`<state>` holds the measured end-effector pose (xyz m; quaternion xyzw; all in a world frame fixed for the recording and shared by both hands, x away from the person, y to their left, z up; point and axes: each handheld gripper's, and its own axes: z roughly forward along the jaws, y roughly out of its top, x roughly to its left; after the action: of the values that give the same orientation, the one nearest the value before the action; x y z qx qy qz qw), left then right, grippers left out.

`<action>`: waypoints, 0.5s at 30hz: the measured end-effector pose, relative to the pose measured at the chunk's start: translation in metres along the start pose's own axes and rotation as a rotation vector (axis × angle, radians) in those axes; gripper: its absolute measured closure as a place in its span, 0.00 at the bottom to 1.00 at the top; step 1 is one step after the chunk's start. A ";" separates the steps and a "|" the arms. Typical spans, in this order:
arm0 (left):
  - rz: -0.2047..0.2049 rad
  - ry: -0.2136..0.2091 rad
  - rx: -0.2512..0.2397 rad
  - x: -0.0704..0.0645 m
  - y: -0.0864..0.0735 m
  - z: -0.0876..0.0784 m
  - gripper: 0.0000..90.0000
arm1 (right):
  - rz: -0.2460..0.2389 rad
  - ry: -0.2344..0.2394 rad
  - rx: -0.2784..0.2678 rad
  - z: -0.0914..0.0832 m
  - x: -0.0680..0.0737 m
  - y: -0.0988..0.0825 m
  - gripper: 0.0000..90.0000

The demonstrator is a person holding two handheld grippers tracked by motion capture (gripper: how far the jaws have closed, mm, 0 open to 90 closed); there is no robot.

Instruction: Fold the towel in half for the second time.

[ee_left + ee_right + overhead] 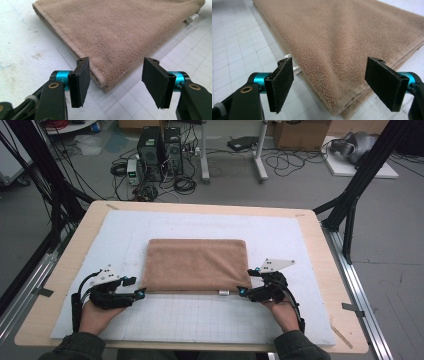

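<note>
1. Two grippers sit at the near corners of a folded brown towel [196, 264], which lies flat at the centre of the high view on a white gridded mat [200, 320] that covers most of the table [320, 250].
2. Left gripper [142, 293], lower left of the high view: its jaws stand apart with nothing clamped. In the left gripper view the towel's [125, 37] corner lies between and just beyond the pads [83, 80], untouched.
3. Right gripper [242, 291], lower right of the towel: likewise released. In the right gripper view the towel's [342, 50] stacked corner points in between the pads [282, 82], which stand clear of it.
4. Handling, as I judge it: soft, light terry cloth, limp, not fragile and not slippery. It will sag and drape when lifted, and the layers may slide apart unless all are pinched together.
5. Best hold: the two near corners, on the stitched hem, where the cloth is thickest. A small white tag [223, 293] sits on the near edge close to the right gripper.
6. Room: bare mat lies open toward the bottom of the high view and beyond the towel toward the top; the table's rim is well apart on both sides.
</note>
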<state>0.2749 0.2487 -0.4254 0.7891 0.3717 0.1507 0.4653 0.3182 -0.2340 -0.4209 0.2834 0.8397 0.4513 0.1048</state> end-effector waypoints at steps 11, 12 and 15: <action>-0.011 0.006 -0.027 -0.003 -0.007 -0.016 0.36 | -0.005 -0.006 -0.020 -0.019 0.003 -0.007 0.21; -0.007 0.010 -0.027 -0.003 -0.008 -0.017 0.35 | -0.007 -0.005 -0.023 -0.022 0.002 -0.008 0.20; -0.008 0.017 -0.024 -0.004 -0.010 -0.020 0.32 | 0.001 -0.025 -0.027 -0.029 0.000 -0.014 0.20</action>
<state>0.2559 0.2607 -0.4230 0.7807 0.3768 0.1598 0.4722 0.3000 -0.2602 -0.4152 0.2879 0.8320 0.4591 0.1188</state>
